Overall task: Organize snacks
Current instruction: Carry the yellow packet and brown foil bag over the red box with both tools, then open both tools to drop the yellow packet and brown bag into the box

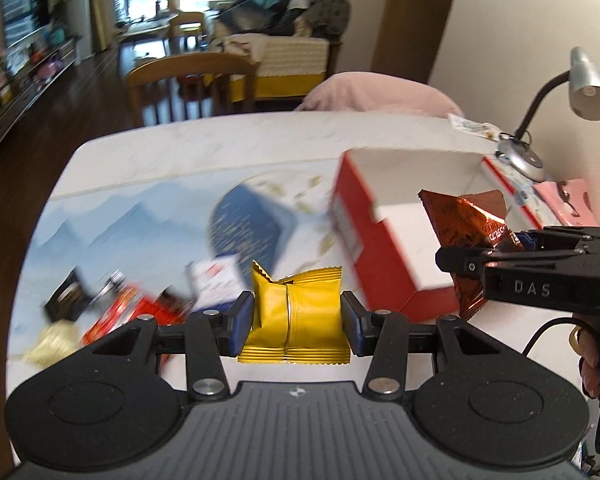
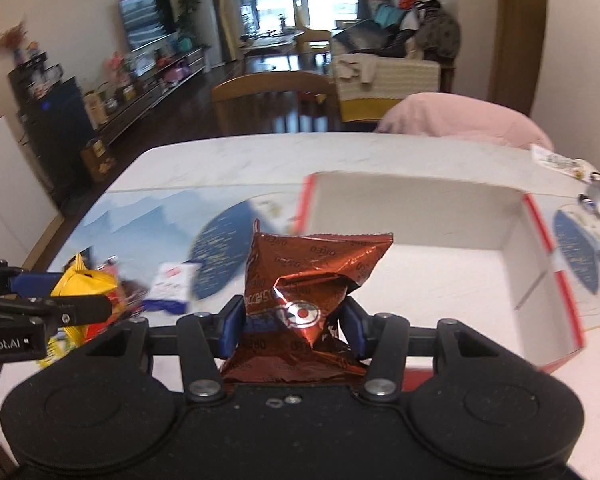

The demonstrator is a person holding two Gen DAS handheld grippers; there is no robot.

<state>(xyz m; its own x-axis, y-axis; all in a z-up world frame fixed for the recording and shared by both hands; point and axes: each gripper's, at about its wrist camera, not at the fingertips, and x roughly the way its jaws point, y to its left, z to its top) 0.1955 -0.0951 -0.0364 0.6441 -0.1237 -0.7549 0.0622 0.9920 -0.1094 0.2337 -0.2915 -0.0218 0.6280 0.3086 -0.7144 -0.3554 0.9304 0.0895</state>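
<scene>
A crumpled gold foil snack packet (image 1: pixel 296 312) and a wrinkled copper-red one (image 2: pixel 308 292) hang pinched in the air above the table, beside an open red-sided, white-lined box (image 2: pixel 440 276).

Between your left gripper's (image 1: pixel 298 316) pads sits a foil packet (image 1: pixel 296 316). Beyond it and to its left, loose snack packets (image 1: pixel 140 304) lie scattered on the table (image 1: pixel 204 144). To its right stands an open box (image 1: pixel 384 240). Your right gripper (image 2: pixel 294 320) clamps a crumpled bag (image 2: pixel 300 280) before that box, beside a lamp (image 1: pixel 540 120).
</scene>
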